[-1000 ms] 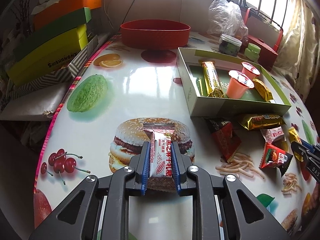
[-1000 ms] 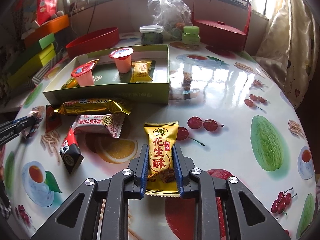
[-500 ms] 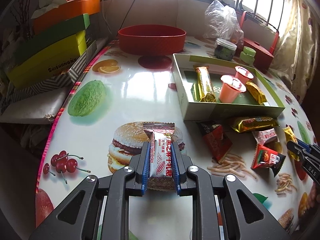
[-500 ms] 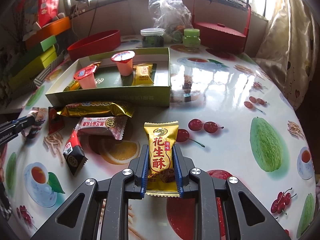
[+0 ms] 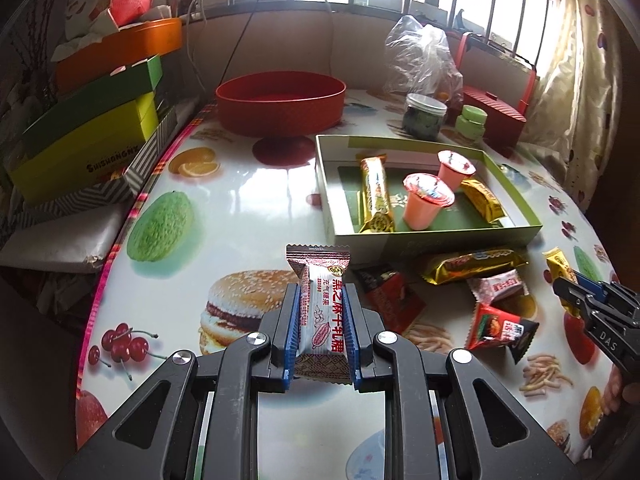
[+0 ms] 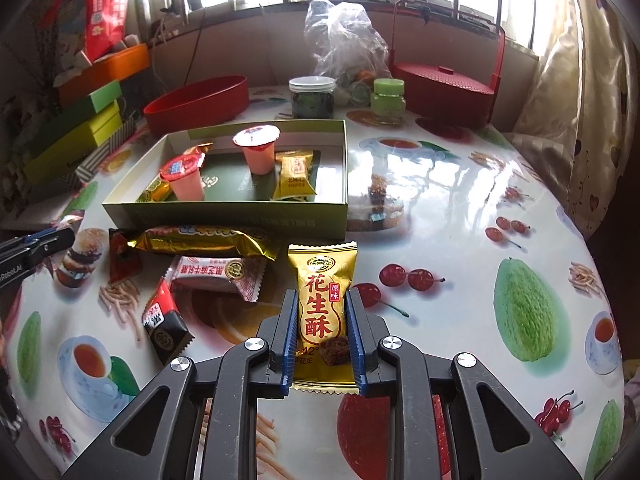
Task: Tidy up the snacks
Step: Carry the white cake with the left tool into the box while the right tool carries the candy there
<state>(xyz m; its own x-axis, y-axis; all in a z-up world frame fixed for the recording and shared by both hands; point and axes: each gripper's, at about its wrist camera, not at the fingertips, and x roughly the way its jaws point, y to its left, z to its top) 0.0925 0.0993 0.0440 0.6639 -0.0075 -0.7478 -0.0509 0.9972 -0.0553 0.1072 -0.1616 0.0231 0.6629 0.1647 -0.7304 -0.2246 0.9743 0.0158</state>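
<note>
My left gripper [image 5: 320,308] is shut on a white and red nougat candy [image 5: 323,320] and holds it above the table, near the green box [image 5: 436,242]. My right gripper [image 6: 322,312] is shut on a yellow peanut candy [image 6: 322,304] held above the table in front of the same box [image 6: 224,216]. The box holds two pink jelly cups [image 5: 426,200], a gold bar [image 5: 374,192] and a yellow packet [image 6: 295,174]. Loose snacks lie before it: a gold bar [image 6: 204,240], a white-red candy [image 6: 218,276] and a red-black packet [image 6: 164,320].
A red bowl on a stand [image 5: 280,104] sits at the back. Stacked coloured boxes [image 5: 84,136] line the left edge. A jar [image 6: 312,98], a green pot [image 6: 388,100], a plastic bag [image 6: 348,36] and a red carrier box [image 6: 448,88] stand at the back.
Both grippers have lifted their candies and moved forward toward the green box. The box and loose snacks have not moved.
</note>
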